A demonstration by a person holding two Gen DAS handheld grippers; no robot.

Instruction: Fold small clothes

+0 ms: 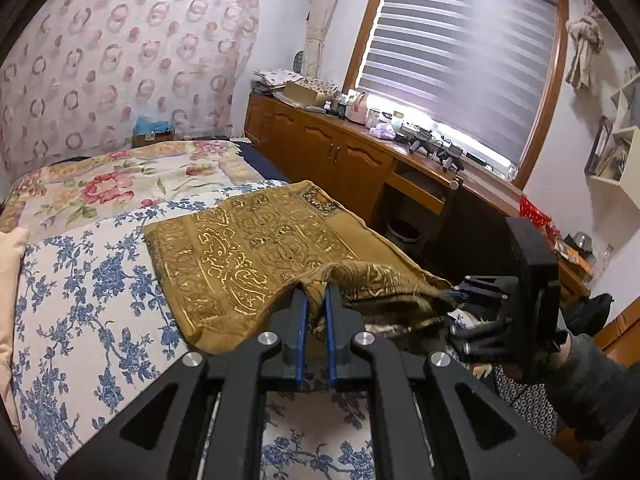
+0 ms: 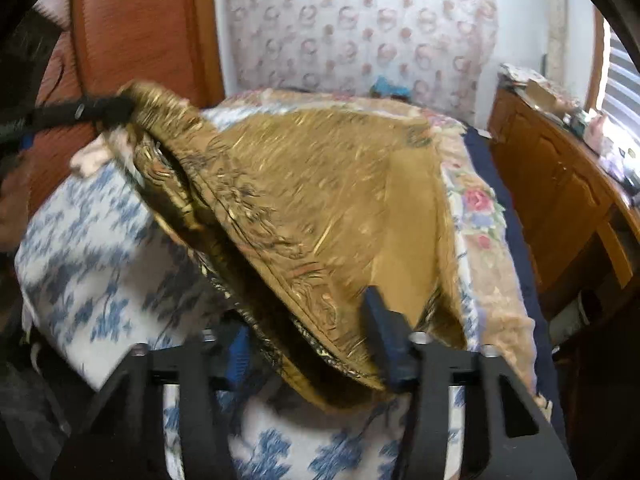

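Daylight glows through the slatted blind (image 1: 460, 60) at one o'clock in the left wrist view, flaring white along its lower edge; that picture is sharp. The right wrist view is smeared by motion blur throughout. Both bend strongly toward dark, vignetted fisheye corners.

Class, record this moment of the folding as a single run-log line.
left gripper: shut on gold cloth edge | right gripper: cloth between fingers, grip unclear | cloth: lifted off bedsheet
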